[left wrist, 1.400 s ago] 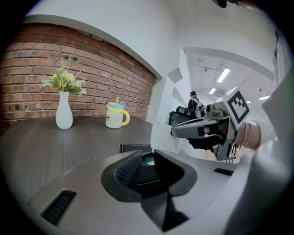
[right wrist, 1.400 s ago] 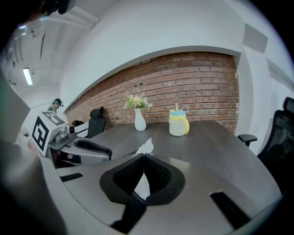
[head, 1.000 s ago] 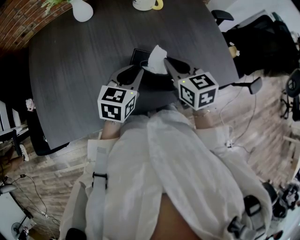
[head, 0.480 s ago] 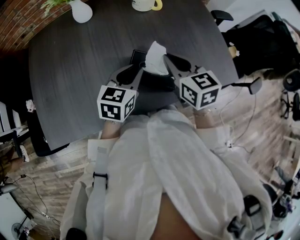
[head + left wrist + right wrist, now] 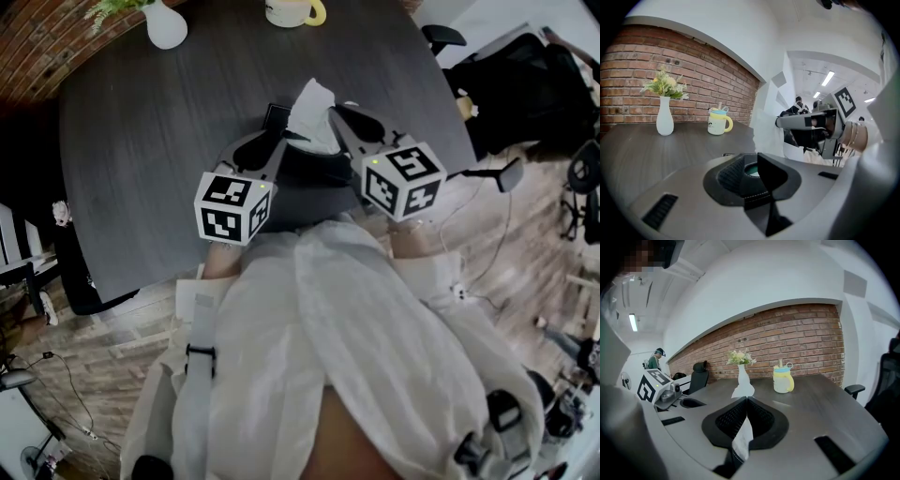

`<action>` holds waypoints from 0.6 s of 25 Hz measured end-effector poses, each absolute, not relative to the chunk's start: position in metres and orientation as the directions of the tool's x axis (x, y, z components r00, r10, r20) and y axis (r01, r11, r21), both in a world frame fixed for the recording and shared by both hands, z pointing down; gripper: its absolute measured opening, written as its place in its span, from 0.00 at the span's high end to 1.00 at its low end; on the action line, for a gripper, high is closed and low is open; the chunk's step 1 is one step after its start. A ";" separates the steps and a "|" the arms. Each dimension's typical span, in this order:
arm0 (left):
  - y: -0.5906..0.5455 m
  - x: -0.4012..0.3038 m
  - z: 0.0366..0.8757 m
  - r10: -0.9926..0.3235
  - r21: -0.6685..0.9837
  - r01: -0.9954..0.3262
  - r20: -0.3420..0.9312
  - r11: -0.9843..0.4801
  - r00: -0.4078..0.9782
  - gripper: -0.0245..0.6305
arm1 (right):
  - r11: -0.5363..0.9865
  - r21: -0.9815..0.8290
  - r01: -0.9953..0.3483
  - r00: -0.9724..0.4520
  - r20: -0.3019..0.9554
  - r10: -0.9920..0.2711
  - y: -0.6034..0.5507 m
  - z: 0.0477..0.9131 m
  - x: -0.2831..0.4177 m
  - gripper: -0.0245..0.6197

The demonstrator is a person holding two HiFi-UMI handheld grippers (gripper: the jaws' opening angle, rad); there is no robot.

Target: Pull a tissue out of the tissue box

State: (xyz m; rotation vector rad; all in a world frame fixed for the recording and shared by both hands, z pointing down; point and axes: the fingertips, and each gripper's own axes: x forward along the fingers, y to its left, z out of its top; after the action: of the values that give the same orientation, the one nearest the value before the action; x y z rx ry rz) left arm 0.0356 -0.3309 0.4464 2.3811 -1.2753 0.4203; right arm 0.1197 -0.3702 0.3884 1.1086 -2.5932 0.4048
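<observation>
**A:** Status on the pull?

**B:** The tissue (image 5: 314,111) stands up out of the tissue box (image 5: 275,114), mid-table (image 5: 169,122), just in front of the person. The right gripper (image 5: 335,114) has it from the right. The lower part looks to be still in the slot, so I judge the step about half done.

**A:** Grip check, right side.

**B:** In the right gripper view the pads (image 5: 761,420) are pressed together. A white fold of tissue is pinched in the seam and its tail hangs out the near side. That looks like a solid bite.

**A:** Left?

**B:** The left gripper (image 5: 279,141) sits at the box's near left edge. Its pads (image 5: 731,176) are almost together on a small greenish piece. I take that for the box rim, but I can't confirm it.

**A:** How to finish clean?

**B:** Lift the right one straight up along the slot, slow and steady, with no sideways yank, because thin paper tears at the pinch. The left one should brace the box so it doesn't ride up. Don't loosen the pinch until the bottom edge clears.
</observation>
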 end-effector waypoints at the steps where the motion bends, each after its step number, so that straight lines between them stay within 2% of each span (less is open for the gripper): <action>1: -0.331 0.035 0.445 -0.720 0.208 -0.840 0.438 -0.501 0.538 0.84 | 0.663 -0.139 -0.735 -0.661 0.365 -0.656 -0.371 0.386 0.120 0.95; 15: -0.335 0.030 0.431 -0.747 0.242 -0.835 0.373 -0.494 0.550 0.84 | 0.635 -0.165 -0.754 -0.652 0.306 -0.694 -0.365 0.365 0.130 0.95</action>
State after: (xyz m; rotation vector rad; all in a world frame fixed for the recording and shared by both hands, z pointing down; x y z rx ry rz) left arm 0.0299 -0.3348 0.4305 2.3960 -1.2900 0.3075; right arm 0.1298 -0.3647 0.3647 1.1868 -2.6424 0.4127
